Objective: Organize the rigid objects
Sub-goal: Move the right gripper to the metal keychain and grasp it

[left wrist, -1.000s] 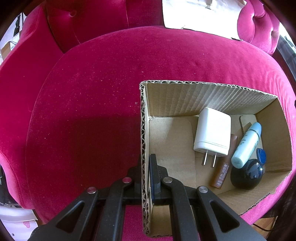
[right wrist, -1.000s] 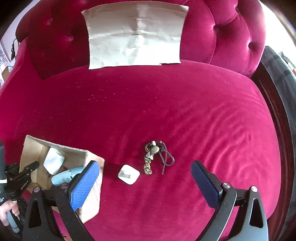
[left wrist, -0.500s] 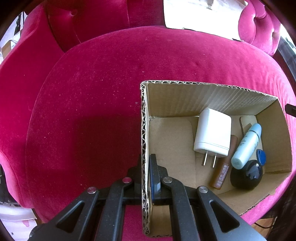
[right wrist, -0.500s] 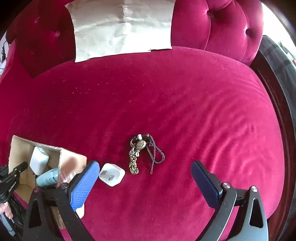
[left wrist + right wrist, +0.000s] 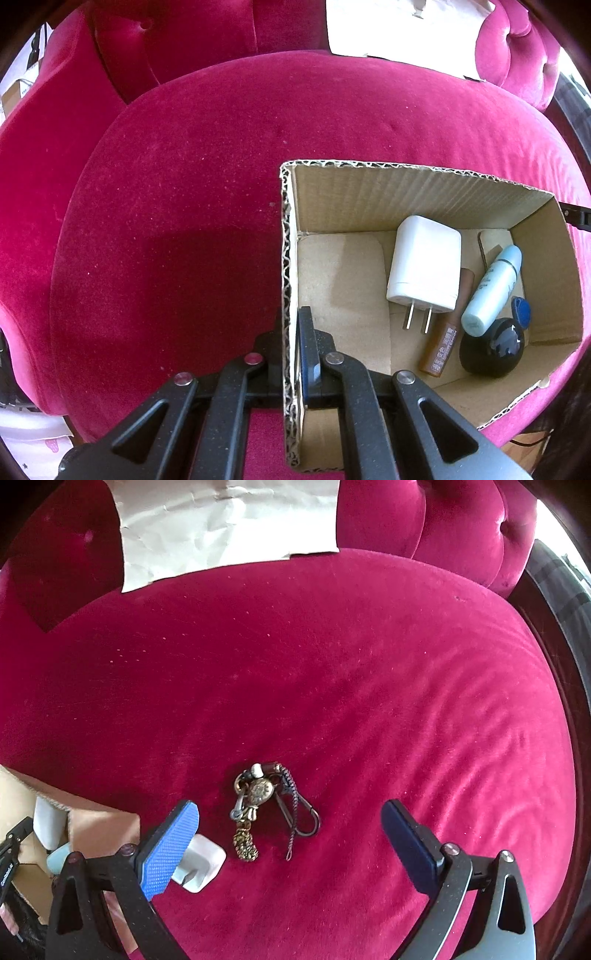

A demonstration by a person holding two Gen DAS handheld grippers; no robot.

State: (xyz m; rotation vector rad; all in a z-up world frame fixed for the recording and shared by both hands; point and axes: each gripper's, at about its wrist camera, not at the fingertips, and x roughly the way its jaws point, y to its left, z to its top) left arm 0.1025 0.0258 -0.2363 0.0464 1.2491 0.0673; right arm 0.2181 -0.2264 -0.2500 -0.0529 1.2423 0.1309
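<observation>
Over the crimson velvet sofa seat [image 5: 369,664], the right hand-held gripper [image 5: 290,834] has dropped closer, jaws wide and empty, now framing the brass keychain charm [image 5: 258,801]; a small white square plug [image 5: 201,864] lies beside its left finger. That probably means the next pickup. The left hand-held gripper [image 5: 291,343] stays clamped on the open corrugated cardboard box's wall [image 5: 286,258], which holds a white charger [image 5: 423,269], pale-blue tube [image 5: 491,291], brown tube [image 5: 443,347] and black rounded object [image 5: 491,349].

Bright daylight, blown-out glare along top edges, heavy fisheye bending, dark corners.

White case [image 5: 202,864] half behind blue pad [image 5: 168,853]
</observation>
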